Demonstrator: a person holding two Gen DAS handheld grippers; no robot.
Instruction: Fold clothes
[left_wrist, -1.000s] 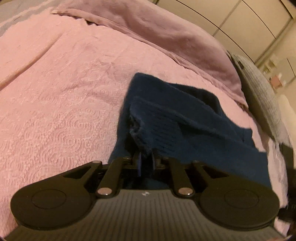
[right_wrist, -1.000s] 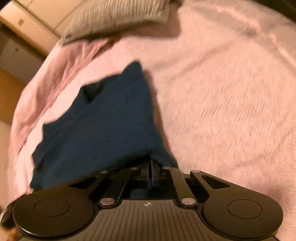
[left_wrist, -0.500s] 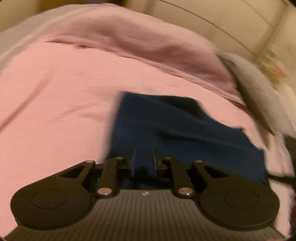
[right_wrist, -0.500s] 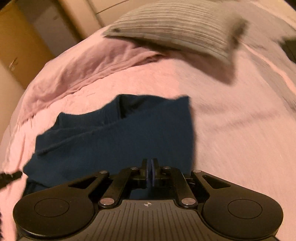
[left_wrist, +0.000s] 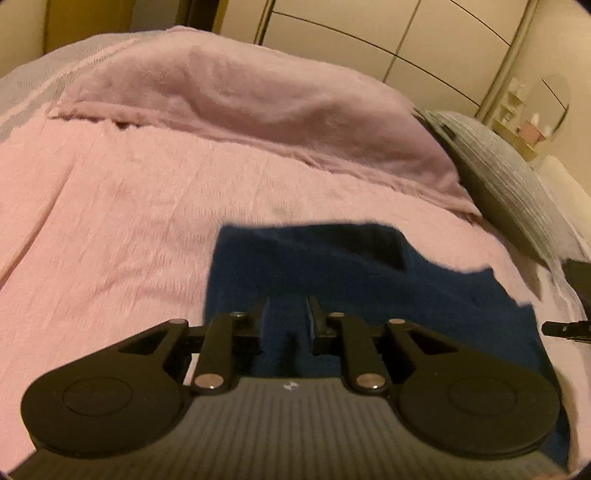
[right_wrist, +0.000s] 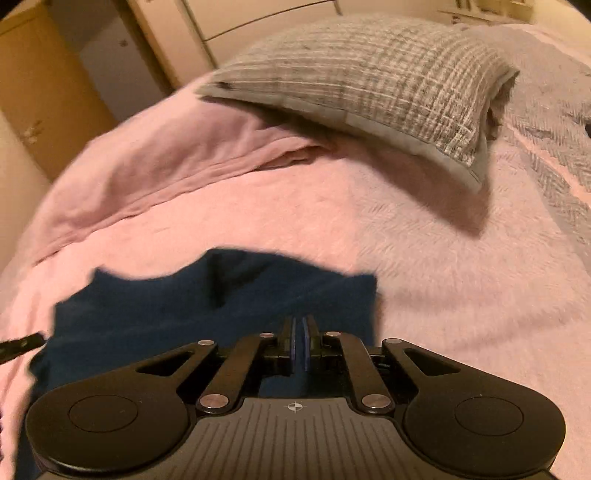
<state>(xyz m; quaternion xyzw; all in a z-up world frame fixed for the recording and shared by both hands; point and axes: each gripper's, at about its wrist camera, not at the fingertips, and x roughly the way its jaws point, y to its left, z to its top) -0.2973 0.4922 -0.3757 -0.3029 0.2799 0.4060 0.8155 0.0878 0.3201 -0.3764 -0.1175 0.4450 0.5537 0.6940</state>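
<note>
**Left wrist and right wrist: both grippers on the navy garment, mid-fold**

Left wrist view first: my left gripper (left_wrist: 287, 314) has its fingers a little apart with a fold of the navy garment (left_wrist: 369, 273) bunched in the gap; the cloth fills the space between them, so I read this as a pinch on a thick gather. In the right wrist view my right gripper (right_wrist: 300, 332) has its fingers pressed almost together, with the garment (right_wrist: 177, 314) running up to them. Only a thin edge could be caught there, and I cannot see that edge clearly.

Outward from the fingers, the garment lies spread across the pink bedspread (left_wrist: 110, 221), its far edge uneven and blurred. Beyond it a mauve blanket (left_wrist: 240, 110) is heaped along the far side, and a grey striped pillow (right_wrist: 369, 74) rests near the bed's corner, well apart from the cloth.

My worry is the right-hand hold. If only a few threads are caught, any pull across the bed could slip them out and drop that corner, skewing the fold. The left hold is bulky and could shed layers if it loosens. Uneven tension between my two hands would drag the garment askew on the textured bedspread.
</note>
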